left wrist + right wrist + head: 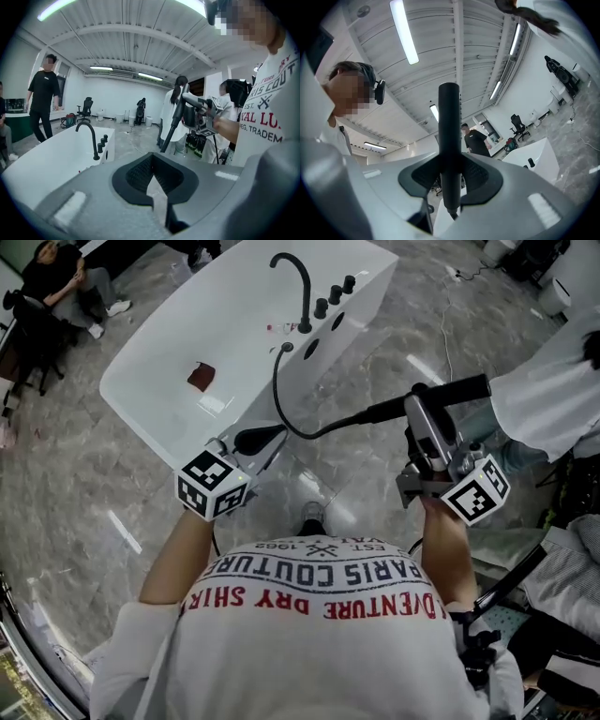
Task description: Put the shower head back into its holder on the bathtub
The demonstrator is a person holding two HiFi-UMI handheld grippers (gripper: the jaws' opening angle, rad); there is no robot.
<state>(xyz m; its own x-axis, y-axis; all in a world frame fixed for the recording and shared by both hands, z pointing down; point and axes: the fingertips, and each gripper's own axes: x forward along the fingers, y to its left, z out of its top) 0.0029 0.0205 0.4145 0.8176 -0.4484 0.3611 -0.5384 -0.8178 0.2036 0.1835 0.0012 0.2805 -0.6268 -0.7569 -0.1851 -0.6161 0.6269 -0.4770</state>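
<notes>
The shower head [441, 393], a slim black wand, is hanging in the air to the right of the bathtub [169, 381], well apart from it. The right gripper [420, 409] is clamping it partway along the handle. In the right gripper view the wand [449, 140] is sitting squarely in the notch between the closed jaws. Its long axis is running nearly level, left to right, with the free end pointing away from the tub toward a bystander's white sleeve [548, 395] and the hose end pointing back at the tub. The hose [278, 404] is looping down from that end and climbing to the tub's deck, where it is entering a small fitting [286, 347] just beside the faucet [302, 282] and near the row of knobs [335, 296]. I am taking that fitting for the holder, though it is too small to be sure. The target is therefore lying ahead and to the left of the right gripper, and the wand is probably going to need turning hose-end down. The left gripper [262, 437] is hovering by the tub's near corner, just beside the hose loop, with its jaws closed on nothing. Open floor [375, 343] is lying between wand and deck, but the faucet and knobs are crowding the fitting and the slack hose could snag.
</notes>
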